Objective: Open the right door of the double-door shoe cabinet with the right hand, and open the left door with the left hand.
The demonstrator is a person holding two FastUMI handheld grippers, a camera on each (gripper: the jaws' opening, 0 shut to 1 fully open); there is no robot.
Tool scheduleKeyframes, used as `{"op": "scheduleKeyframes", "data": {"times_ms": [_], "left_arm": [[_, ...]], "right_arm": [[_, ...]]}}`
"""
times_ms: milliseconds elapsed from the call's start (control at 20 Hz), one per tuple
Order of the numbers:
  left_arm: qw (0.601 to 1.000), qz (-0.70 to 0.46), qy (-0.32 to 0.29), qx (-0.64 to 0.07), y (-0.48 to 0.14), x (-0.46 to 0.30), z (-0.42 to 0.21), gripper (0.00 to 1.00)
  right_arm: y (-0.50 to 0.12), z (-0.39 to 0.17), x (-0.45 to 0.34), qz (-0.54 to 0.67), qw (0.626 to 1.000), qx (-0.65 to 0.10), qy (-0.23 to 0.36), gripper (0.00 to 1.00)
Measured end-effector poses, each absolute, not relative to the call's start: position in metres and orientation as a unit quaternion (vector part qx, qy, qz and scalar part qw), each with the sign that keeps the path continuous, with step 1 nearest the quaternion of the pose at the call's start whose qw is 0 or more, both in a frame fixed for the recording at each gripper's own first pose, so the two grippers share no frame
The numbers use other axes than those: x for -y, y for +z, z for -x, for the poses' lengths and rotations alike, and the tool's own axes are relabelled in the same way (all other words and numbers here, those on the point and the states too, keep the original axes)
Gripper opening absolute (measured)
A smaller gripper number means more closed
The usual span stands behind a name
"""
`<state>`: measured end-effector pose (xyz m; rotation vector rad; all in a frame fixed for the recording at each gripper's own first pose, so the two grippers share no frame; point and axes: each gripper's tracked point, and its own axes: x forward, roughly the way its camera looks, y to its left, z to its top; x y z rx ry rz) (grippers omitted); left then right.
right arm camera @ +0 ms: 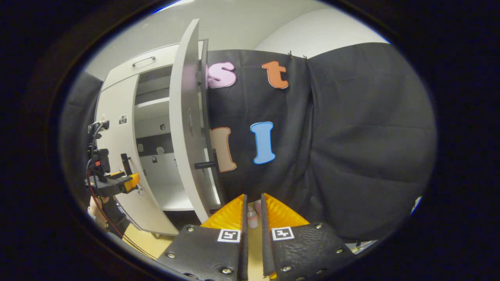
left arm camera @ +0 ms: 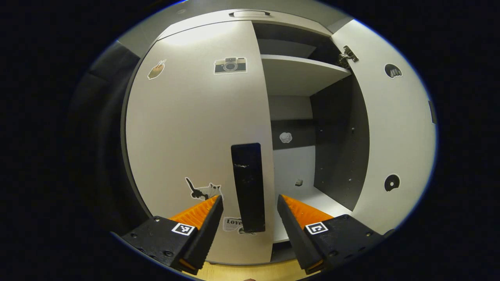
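Note:
The shoe cabinet's left door (left arm camera: 195,128) is closed, white with stickers, and carries a black vertical handle (left arm camera: 248,187) near its right edge. My left gripper (left arm camera: 250,208) is open just in front of that handle, one orange finger on each side, not touching it. The right door (left arm camera: 390,128) stands swung wide open. In the right gripper view this right door (right arm camera: 187,128) appears edge-on with its black handle (right arm camera: 205,164) sticking out. My right gripper (right arm camera: 252,205) is shut with nothing between its fingers, away from the door. The left gripper (right arm camera: 117,181) shows at the left door (right arm camera: 115,128).
Inside the cabinet are a white shelf (left arm camera: 300,74), a dark side wall (left arm camera: 340,148) and a small object (left arm camera: 299,182) on the bottom board. A top drawer with a handle (left arm camera: 249,13) sits above. Black cloth (right arm camera: 351,136) hangs right of the cabinet. A small bottle-like thing (right arm camera: 252,216) stands on the wooden floor (left arm camera: 242,271).

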<state>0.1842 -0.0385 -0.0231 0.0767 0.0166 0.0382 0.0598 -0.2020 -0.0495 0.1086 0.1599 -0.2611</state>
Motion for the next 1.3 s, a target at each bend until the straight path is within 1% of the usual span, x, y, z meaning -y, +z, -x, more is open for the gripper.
{"op": "scheduleKeyframes", "data": {"times_ms": [150, 200, 250, 300, 350, 400, 500, 550, 600, 650, 900, 1050, 1150, 1300], "left_arm": [[0.999, -0.042, 0.019, -0.009, -0.022, 0.038, -0.191, 0.81], [0.999, -0.042, 0.018, -0.011, -0.023, 0.038, -0.193, 0.77], [0.999, -0.039, 0.014, -0.011, -0.024, 0.038, -0.195, 0.75], [0.999, -0.036, 0.012, -0.011, -0.025, 0.039, -0.196, 0.68], [0.999, -0.033, 0.014, -0.01, -0.025, 0.037, -0.198, 0.63], [1.0, -0.025, 0.008, -0.008, -0.025, 0.04, -0.198, 0.49], [1.0, -0.02, 0.008, -0.009, -0.026, 0.04, -0.199, 0.37], [1.0, -0.021, 0.009, -0.01, -0.026, 0.04, -0.199, 0.34], [1.0, -0.019, 0.009, -0.011, -0.026, 0.04, -0.199, 0.35], [1.0, -0.014, 0.008, -0.014, -0.026, 0.04, -0.199, 0.34], [1.0, -0.017, 0.006, -0.021, -0.027, 0.039, -0.198, 0.24], [1.0, -0.013, -0.001, -0.021, -0.028, 0.04, -0.194, 0.22], [1.0, -0.02, -0.007, -0.021, -0.028, 0.04, -0.188, 0.22], [0.999, -0.018, -0.015, -0.022, -0.028, 0.04, -0.179, 0.2]], "right_arm": [[-0.054, -0.059, 0.206, -0.059, 0.985, -0.084, -0.138, 0.15], [-0.055, -0.059, 0.206, -0.061, 0.985, -0.086, -0.139, 0.15], [-0.058, -0.06, 0.205, -0.063, 0.984, -0.087, -0.139, 0.15], [-0.06, -0.061, 0.205, -0.064, 0.984, -0.089, -0.14, 0.15], [-0.063, -0.062, 0.204, -0.065, 0.984, -0.092, -0.139, 0.15], [-0.066, -0.062, 0.203, -0.066, 0.984, -0.095, -0.139, 0.15], [-0.07, -0.06, 0.202, -0.065, 0.983, -0.101, -0.14, 0.15], [-0.071, -0.058, 0.203, -0.063, 0.983, -0.103, -0.141, 0.15], [-0.071, -0.058, 0.204, -0.062, 0.982, -0.104, -0.142, 0.15], [-0.07, -0.057, 0.204, -0.062, 0.982, -0.104, -0.142, 0.15], [-0.068, -0.058, 0.205, -0.069, 0.983, -0.105, -0.137, 0.15], [-0.069, -0.058, 0.203, -0.07, 0.983, -0.106, -0.133, 0.15], [-0.069, -0.058, 0.203, -0.074, 0.983, -0.106, -0.129, 0.15], [-0.067, -0.058, 0.202, -0.077, 0.984, -0.105, -0.121, 0.15]]}}
